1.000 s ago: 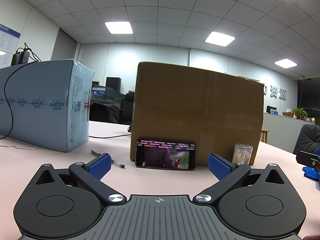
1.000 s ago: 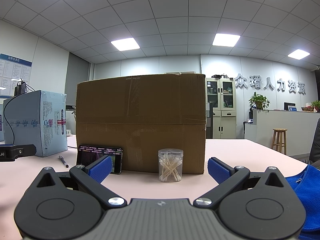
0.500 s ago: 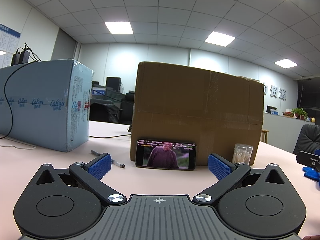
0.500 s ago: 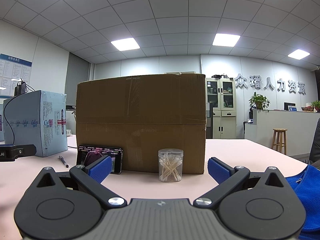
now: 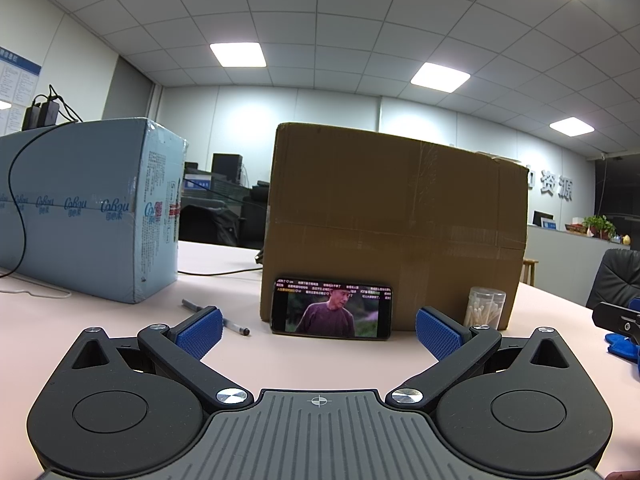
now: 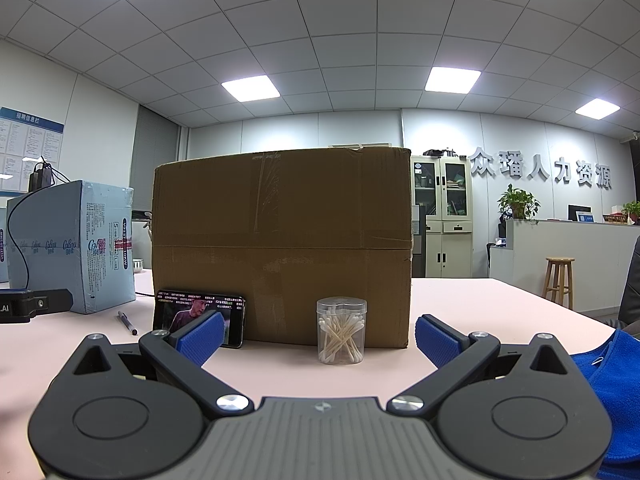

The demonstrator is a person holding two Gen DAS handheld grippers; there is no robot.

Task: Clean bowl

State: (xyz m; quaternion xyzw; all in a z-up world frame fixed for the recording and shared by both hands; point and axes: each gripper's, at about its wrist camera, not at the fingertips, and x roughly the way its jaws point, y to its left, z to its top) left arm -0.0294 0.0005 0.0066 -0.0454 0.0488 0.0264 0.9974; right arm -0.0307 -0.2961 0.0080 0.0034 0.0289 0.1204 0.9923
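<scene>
My left gripper (image 5: 319,334) is open just above the pink table (image 5: 120,332), with nothing between its blue pads. My right gripper (image 6: 319,338) is also open and empty. A blue cloth (image 6: 608,392) lies on the table at the right gripper's right side; its edge (image 5: 620,346) shows in the left wrist view. A small metal bowl (image 6: 138,265) peeks out far back, between the blue carton and the cardboard box, mostly hidden.
A big cardboard box (image 6: 280,248) stands ahead, with a phone (image 5: 332,308) playing video leaning on it. A clear jar of cotton swabs (image 6: 341,330) stands beside it. A light blue carton (image 5: 80,208) stands at left, a pen (image 5: 216,318) lies near it.
Only the picture on the phone screen has changed. Both grippers stay where they were, still open.
</scene>
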